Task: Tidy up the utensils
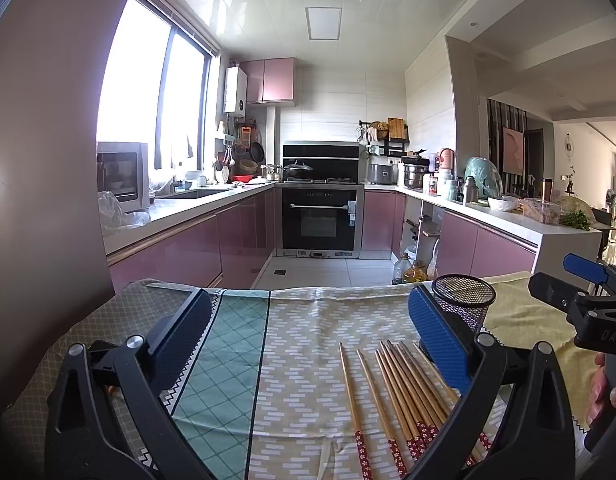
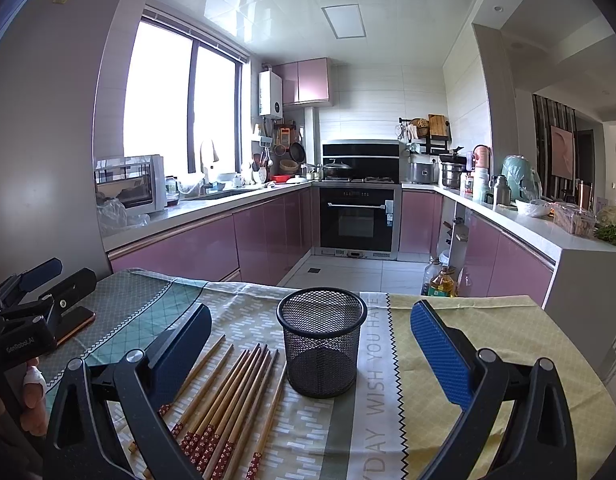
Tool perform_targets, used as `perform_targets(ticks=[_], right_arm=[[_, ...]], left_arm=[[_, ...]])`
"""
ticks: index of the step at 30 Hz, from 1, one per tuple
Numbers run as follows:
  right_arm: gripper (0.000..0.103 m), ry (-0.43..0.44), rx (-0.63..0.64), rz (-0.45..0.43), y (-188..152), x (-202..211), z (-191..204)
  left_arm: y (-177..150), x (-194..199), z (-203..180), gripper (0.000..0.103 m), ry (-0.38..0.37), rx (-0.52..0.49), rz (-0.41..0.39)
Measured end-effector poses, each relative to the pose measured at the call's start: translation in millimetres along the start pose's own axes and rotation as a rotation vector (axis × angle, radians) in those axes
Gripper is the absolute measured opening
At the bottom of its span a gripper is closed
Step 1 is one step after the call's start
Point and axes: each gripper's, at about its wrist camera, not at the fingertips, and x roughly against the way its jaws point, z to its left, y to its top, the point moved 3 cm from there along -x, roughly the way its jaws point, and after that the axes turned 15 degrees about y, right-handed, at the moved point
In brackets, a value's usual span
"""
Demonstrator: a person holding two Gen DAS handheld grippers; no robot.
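Kitchen surface (image 2: 487, 332) under a patterned cloth, two hand-held grippers hovering above it.

Left hand-held gripper (image 1: 308, 336) and right hand-held gripper (image 2: 311, 344) both spread wide, holding nothing; chopsticks (image 2: 228, 396) lie near the front edge, just beside the upright mesh cup (image 2: 321, 344).

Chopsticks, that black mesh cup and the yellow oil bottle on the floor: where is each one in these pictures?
chopsticks (image 2: 228, 396): right wrist view, on the wooden shafts mid-bundle.
black mesh cup (image 2: 321, 354): right wrist view, on its front mesh wall.
oil bottle (image 2: 441, 282): right wrist view, on its yellow body.
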Motion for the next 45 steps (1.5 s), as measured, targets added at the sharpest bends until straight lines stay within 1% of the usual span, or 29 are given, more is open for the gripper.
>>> perform_targets(ticks=[45], right_arm=[[0.097,0.008,-0.008,0.004,-0.7,-1.2,-1.1]], left_arm=[[-1.1,1.4,-0.5,0.097,0.002,0.004,0.001]])
